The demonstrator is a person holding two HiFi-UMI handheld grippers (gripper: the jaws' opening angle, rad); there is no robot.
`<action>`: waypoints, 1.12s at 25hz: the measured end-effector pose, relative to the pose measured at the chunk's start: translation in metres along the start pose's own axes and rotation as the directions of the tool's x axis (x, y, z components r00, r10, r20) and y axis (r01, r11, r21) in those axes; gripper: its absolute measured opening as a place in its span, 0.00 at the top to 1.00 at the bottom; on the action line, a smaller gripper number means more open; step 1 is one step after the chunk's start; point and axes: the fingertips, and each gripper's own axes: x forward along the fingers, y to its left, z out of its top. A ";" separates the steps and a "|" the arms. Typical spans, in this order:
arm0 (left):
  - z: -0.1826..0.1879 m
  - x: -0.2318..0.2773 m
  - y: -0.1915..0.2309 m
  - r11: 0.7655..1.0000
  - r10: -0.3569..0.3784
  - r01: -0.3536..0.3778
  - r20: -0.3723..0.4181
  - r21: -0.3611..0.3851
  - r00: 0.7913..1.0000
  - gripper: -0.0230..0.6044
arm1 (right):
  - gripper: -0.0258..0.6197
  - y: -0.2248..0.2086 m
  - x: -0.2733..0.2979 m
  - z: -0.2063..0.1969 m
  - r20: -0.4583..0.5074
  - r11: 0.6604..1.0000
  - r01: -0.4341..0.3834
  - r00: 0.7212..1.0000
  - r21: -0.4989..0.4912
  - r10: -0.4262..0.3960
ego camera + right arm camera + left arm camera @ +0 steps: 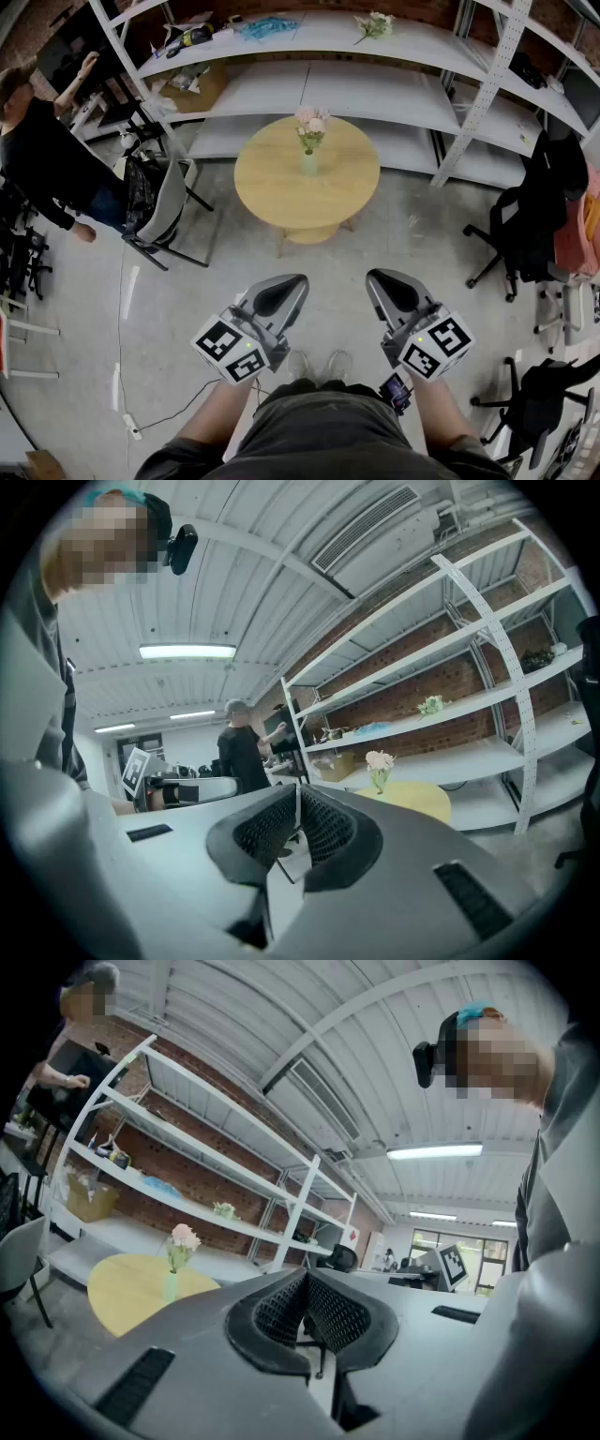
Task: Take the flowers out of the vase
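Note:
A small pale green vase (309,165) with pink flowers (311,121) stands upright near the far side of a round yellow table (272,192). Both grippers hover level over the floor, well short of the table, at waist height. My left gripper (296,282) is shut with nothing in it, and my right gripper (377,278) is shut and empty too. In the left gripper view the flowers (184,1237) and vase (171,1285) appear far off to the left of the closed jaw tips (306,1277). The right gripper view puts the flowers (379,760) to the right of its tips (298,793).
White metal shelving (375,94) runs behind the table, carrying another flower bunch (375,25) and a cardboard box (192,86). A person in black (47,159) stands at the left beside a grey chair (159,202). Black office chairs (530,220) stand at the right.

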 end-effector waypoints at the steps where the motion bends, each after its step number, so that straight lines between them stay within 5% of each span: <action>1: -0.001 0.000 -0.002 1.000 0.000 0.000 0.000 0.002 1.000 0.96 | 0.92 0.000 -0.002 -0.001 0.000 1.000 0.000 1.000 0.000 0.000; 28: -0.016 0.029 -0.019 0.999 0.053 -0.053 -0.006 0.007 0.999 0.96 | 0.92 -0.052 -0.033 -0.011 0.005 0.996 -0.002 1.000 0.088 0.002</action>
